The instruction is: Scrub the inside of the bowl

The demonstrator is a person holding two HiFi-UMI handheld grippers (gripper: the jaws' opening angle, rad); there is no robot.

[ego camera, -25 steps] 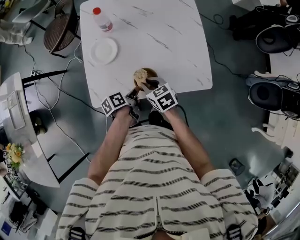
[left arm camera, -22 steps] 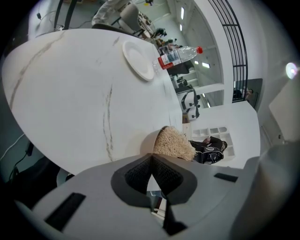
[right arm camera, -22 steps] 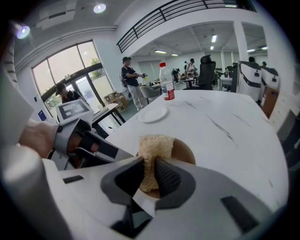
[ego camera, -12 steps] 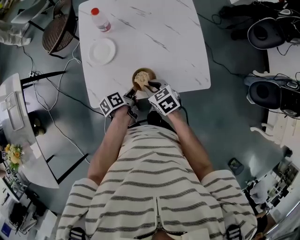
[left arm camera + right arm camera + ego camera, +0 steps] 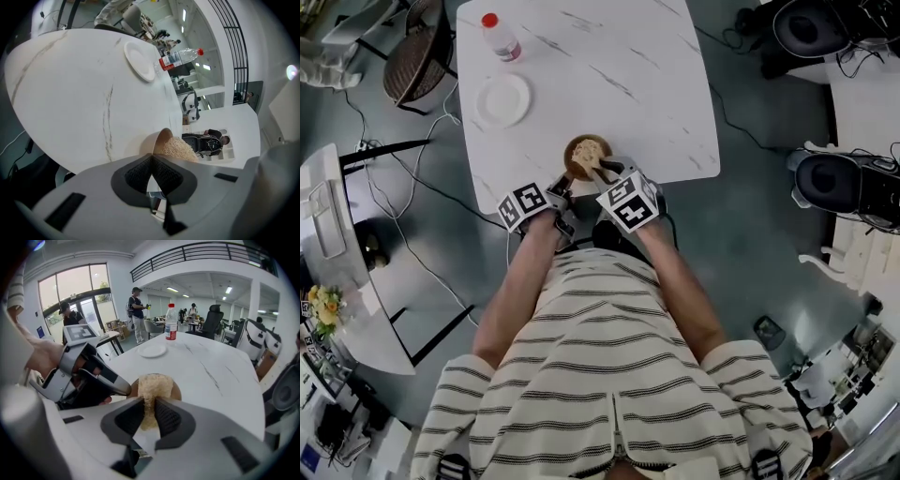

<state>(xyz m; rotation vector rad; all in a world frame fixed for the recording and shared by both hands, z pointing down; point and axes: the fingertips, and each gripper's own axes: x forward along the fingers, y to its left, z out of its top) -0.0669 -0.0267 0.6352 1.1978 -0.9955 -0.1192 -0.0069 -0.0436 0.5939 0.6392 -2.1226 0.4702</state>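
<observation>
Mostly hidden beneath scrubber [image 5: 151, 390], bowl [image 5: 571, 155] at table [image 5: 609, 75] near edge, left gripper [image 5: 151, 157] jaws pinching its rim, right gripper [image 5: 149, 416] jaws clamping scrubber's end, length pointing into bowl.

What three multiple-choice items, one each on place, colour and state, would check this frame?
1. Where does the bowl stand on the table?
A) at its middle
B) at its far corner
C) near the edge closest to the person

2. What colour is the bottle cap?
A) red
B) blue
C) green

3. What is the right tool doing?
A) open and empty
B) shut on the scrubber
C) shut on the bowl's rim

Key:
1 C, the head view shows the bowl just ahead of both tools at the near edge.
2 A, the cap is red in all three views.
3 B, the right gripper view shows the beige fibrous scrubber pinched between its pads, over the bowl.
</observation>
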